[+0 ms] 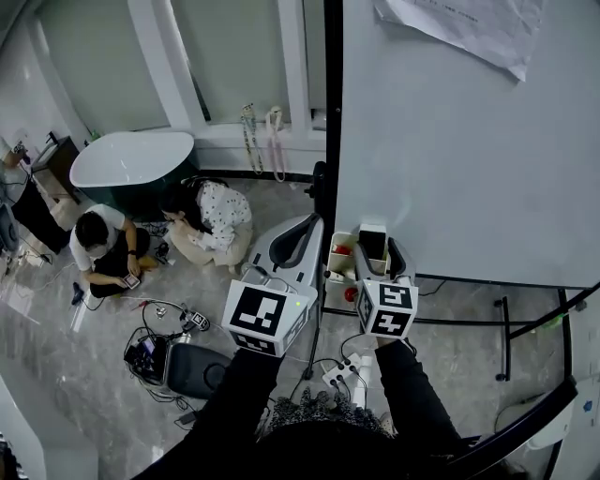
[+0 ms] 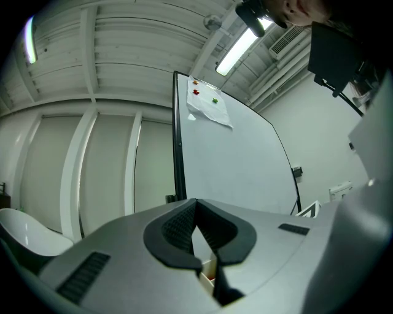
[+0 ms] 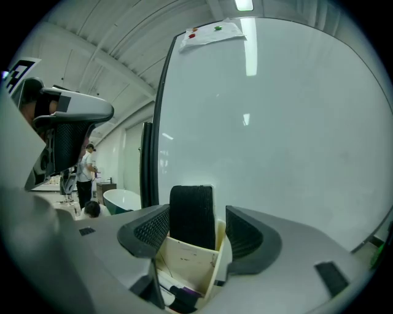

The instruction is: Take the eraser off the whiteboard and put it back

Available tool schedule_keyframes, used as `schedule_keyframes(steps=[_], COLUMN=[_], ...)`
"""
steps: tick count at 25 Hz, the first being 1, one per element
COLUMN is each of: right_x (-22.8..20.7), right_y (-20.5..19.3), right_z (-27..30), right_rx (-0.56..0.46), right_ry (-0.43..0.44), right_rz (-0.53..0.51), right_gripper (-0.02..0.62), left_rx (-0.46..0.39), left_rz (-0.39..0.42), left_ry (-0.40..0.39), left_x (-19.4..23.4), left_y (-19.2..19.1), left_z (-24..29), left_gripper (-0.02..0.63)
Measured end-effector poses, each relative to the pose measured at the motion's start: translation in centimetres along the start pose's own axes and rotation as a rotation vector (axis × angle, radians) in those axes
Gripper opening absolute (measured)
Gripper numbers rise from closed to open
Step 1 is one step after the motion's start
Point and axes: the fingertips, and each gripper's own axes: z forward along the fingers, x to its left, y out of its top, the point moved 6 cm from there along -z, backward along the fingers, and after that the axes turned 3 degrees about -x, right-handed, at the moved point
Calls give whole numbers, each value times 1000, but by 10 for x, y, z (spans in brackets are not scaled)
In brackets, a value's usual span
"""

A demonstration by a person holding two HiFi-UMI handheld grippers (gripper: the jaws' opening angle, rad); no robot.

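Note:
The black eraser stands upright against the whiteboard, just above a white marker box. My right gripper is open with a jaw on either side of the eraser; the left pad is close to it and a small gap shows on the right. In the head view the eraser shows between the right gripper's fingers at the whiteboard's lower left. My left gripper hangs left of the board, shut and holding nothing, its pads meeting at the tips.
A paper sheet hangs at the board's top. The board's black frame and floor stand are near. Two people sit on the floor by a bathtub. Cables and a power strip lie below me.

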Motion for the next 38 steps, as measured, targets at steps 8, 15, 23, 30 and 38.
schedule_keyframes(steps=[8, 15, 23, 30, 38], right_x=[-1, 1, -19, -26, -39], right_y=[11, 42, 65, 90, 101], right_z=[-11, -38, -76, -110, -138], right_rx=[-37, -105, -147, -191, -211], right_ry=[8, 66, 33, 49, 41], right_rz=[-5, -110, -95, -110, -100], right_gripper=[274, 191, 12, 11, 11], left_rx=[0, 15, 35, 49, 47], left_rz=[-11, -30, -40, -52, -53], left_ry=[-8, -9, -24, -16, -9], left_x=[-2, -11, -36, -55, -79], left_y=[-2, -10, -17, -21, -14], left_z=[2, 5, 10, 9, 6], left_gripper=[6, 6, 6, 6, 6])
